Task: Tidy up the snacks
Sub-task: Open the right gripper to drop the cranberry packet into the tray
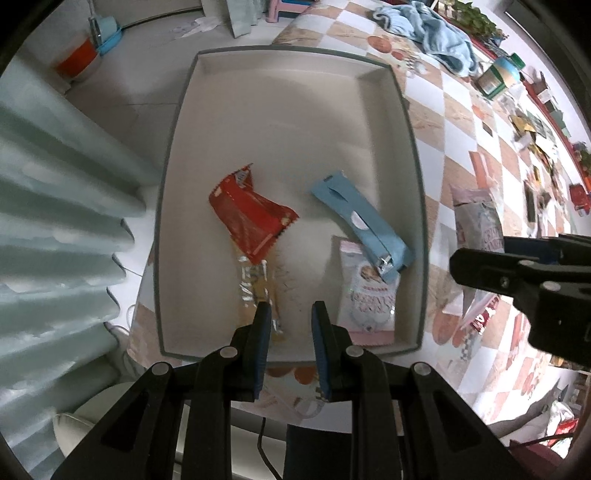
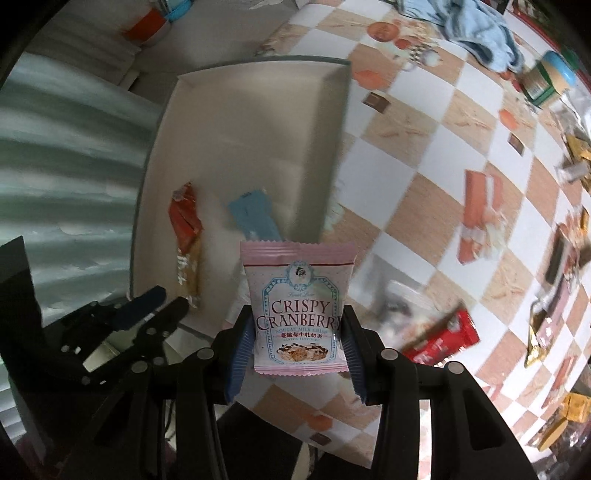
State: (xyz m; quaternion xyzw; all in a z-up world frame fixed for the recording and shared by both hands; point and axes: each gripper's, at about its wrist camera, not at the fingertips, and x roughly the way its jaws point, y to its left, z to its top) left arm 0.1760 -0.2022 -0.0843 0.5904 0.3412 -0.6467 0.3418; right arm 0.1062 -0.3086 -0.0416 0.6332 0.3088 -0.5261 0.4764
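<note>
A white box with a grey-green rim (image 1: 295, 50) lies below my left gripper (image 1: 291, 317), which hangs over its near end, nearly shut with nothing between its fingers. Inside lie a red packet (image 1: 251, 218), a clear yellowish packet (image 1: 255, 284), a blue packet (image 1: 362, 221) and a pink cranberry packet (image 1: 369, 295). My right gripper (image 2: 297, 317) is shut on another pink Crispy Cranberry packet (image 2: 295, 280), held upright just right of the box (image 2: 258, 61). In the left wrist view the right gripper (image 1: 480, 254) shows at the right edge with that packet (image 1: 476, 218).
The checkered tablecloth (image 2: 406, 155) carries loose snacks: an orange packet (image 2: 476, 218), a red packet (image 2: 443, 339) and several small ones at the far right. A blue cloth (image 2: 476, 26) and a green jar (image 2: 546, 81) sit at the back. A pale curtain (image 1: 55, 221) hangs left.
</note>
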